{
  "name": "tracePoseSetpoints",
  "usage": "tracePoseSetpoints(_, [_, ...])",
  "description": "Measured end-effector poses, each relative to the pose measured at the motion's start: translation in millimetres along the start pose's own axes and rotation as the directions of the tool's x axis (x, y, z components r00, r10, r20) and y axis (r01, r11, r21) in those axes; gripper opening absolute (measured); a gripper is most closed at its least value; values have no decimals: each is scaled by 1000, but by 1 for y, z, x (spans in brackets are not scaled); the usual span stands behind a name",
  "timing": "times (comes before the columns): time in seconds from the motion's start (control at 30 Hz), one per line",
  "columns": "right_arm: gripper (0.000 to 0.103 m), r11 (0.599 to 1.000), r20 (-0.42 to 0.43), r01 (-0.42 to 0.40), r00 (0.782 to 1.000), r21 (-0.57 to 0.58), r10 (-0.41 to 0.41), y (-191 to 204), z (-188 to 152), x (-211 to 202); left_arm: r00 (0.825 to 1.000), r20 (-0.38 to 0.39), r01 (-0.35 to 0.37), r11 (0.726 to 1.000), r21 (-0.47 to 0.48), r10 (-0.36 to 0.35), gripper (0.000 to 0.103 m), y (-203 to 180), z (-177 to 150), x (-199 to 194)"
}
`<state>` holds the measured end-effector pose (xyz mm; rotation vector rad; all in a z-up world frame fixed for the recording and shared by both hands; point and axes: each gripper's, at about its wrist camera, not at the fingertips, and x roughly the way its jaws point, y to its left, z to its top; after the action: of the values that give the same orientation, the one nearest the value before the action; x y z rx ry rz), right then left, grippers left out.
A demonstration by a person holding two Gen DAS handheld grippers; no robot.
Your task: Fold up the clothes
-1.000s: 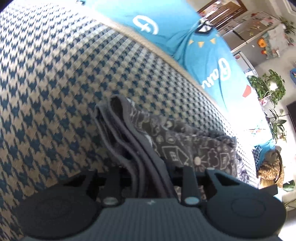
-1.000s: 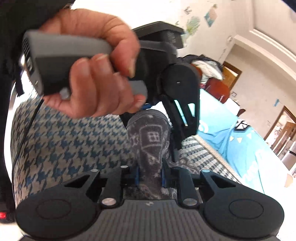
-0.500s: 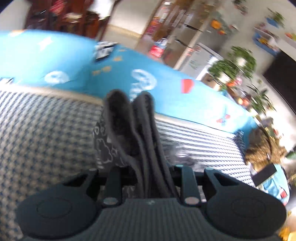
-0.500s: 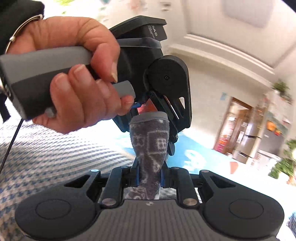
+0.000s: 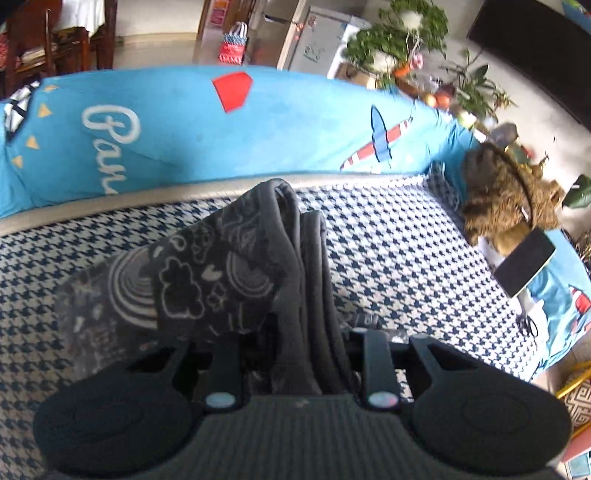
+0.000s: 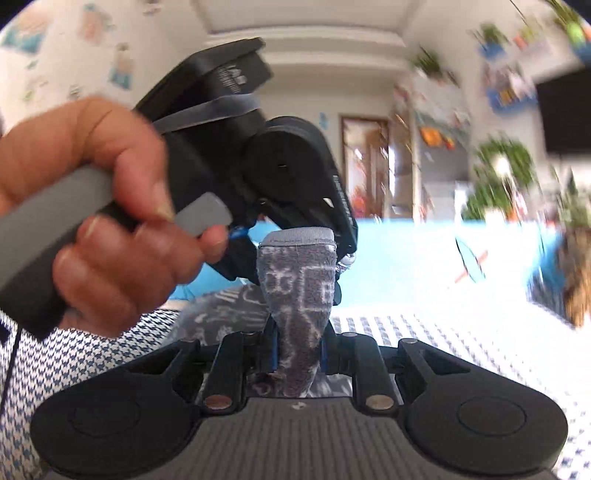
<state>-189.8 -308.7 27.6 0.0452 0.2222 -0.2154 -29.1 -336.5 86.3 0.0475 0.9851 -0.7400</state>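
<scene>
Left wrist view, left to right: wooden chairs at the far top left; a turquoise printed sheet with white lettering, a red patch and a striped rocket motif draped along the far side; in front of it a blue-and-cream houndstooth sofa seat. In the middle, a dark grey printed garment with white doodle cloud and ring motifs, bunched in several folded layers and lifted off the seat, its loose part hanging to the left. Left gripper clamped nearly closed on the bunched edges, ribbed hems standing up between the jaws. Further right, a brown plush toy at the seat's end, a dark phone-like slab just beside it, potted plants and a fridge behind.

Right wrist view, left to right: a hand wrapped round the grey handle of the left gripper, index finger on the trigger; just below its tip, a grey hemmed end of the same garment rising upright. Right gripper pinched narrow on that strip, blue pads pressing both sides. Houndstooth seat beneath, turquoise sheet beyond, room at the right blurred.
</scene>
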Motion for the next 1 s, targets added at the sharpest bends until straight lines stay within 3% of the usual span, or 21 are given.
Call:
tracePoseSetpoints(0.2, [19,987,-93,60,995,149,-47,-21,-4,7,998,-62,4,1000,21,-3,27,-3,2,43])
tracePoseSetpoints(0.4, [21,958,-207,123,976,258,-70,-39,-13,23,995,-92,38,999,-15,-39,40,2,-3,66])
tracePoseSetpoints(0.5, [21,944,-237,153,968,294,-83,-46,-17,24,993,-59,95,994,-56,-98,43,3,-1,52])
tracePoseSetpoints(0.7, [21,877,-327,243,939,413,-106,-68,-25,21,996,16,91,996,-15,-91,51,2,7,6])
tracePoseSetpoints(1.0, [38,841,-383,299,916,451,-120,-103,2,37,999,44,-23,999,-24,24,53,45,-17,-46])
